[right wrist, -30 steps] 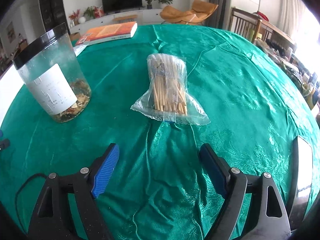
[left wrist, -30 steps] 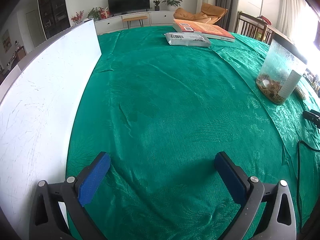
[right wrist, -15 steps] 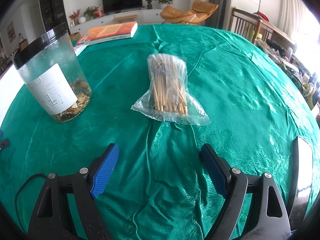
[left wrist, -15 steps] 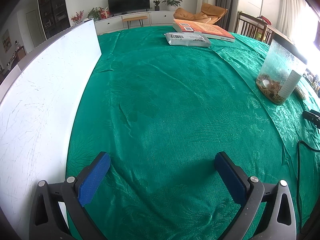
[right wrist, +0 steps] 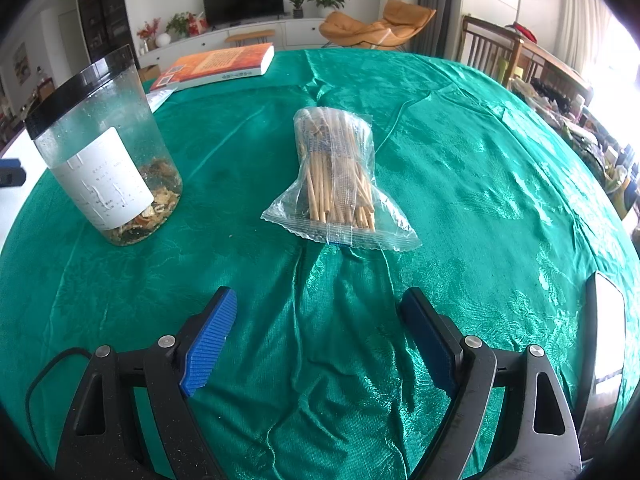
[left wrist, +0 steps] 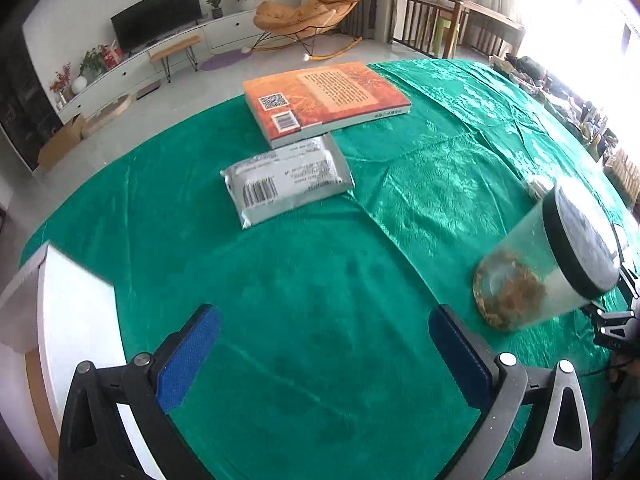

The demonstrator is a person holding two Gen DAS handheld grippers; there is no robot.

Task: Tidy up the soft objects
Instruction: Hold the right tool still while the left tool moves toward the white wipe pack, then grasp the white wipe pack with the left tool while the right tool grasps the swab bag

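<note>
Left gripper (left wrist: 320, 344): blue-padded jaws spread, empty, above green satin tablecloth (left wrist: 320, 280) | silver foil pouch with barcode (left wrist: 288, 182): flat toward table's far edge, touching orange paperback book (left wrist: 326, 100) | Right gripper (right wrist: 316, 328): jaws spread, empty | clear plastic bag of wooden sticks (right wrist: 340, 180): mid-table ahead | clear black-rimmed jar (right wrist: 106, 152): left.

The left gripper (left wrist: 320, 344) now hangs farther forward and seemingly higher, jaws apart, with the silver packet (left wrist: 286, 182) and book (left wrist: 326, 98) much nearer, the jar (left wrist: 548, 268) close at right.
</note>
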